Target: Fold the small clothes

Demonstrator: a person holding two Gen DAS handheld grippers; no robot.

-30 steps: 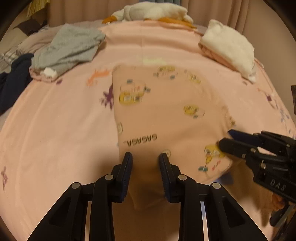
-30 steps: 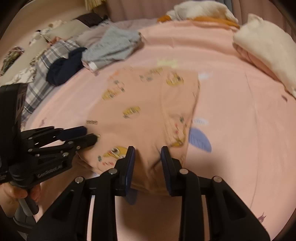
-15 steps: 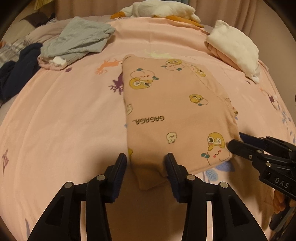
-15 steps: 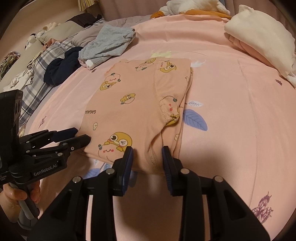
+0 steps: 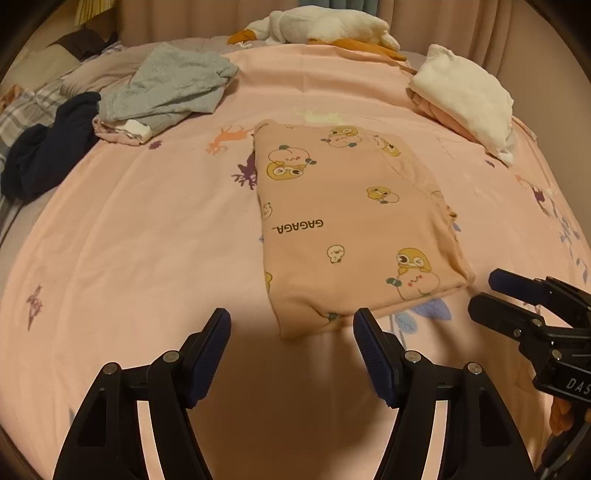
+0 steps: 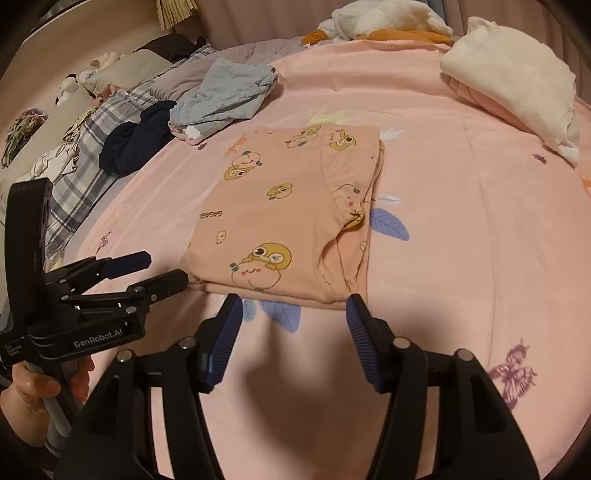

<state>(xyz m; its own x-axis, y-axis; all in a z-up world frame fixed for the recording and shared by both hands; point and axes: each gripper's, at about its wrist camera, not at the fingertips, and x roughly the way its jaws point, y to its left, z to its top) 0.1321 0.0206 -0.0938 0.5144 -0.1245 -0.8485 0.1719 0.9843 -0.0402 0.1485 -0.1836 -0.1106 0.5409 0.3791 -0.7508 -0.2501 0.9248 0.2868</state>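
A small pink garment [image 5: 343, 221] printed with yellow cartoon animals and the word GAGAGA lies folded flat on the pink bed sheet; it also shows in the right wrist view [image 6: 291, 214]. My left gripper [image 5: 291, 325] is open and empty just in front of the garment's near edge. My right gripper [image 6: 293, 308] is open and empty at the garment's near right corner. Each gripper shows in the other's view, the right one [image 5: 495, 291] and the left one [image 6: 162, 269], both with jaws apart beside the garment.
A grey garment [image 5: 166, 88] and a dark navy one [image 5: 44, 151] lie at the back left. A white and pink folded pile [image 5: 465, 96] sits at the back right. A white and orange plush [image 5: 325, 26] lies at the far edge. Plaid bedding [image 6: 74, 158] lies left.
Both grippers were shut on the garment's near edge, laid it down flat, then opened and drew back a little. The garment now lies still and folded.
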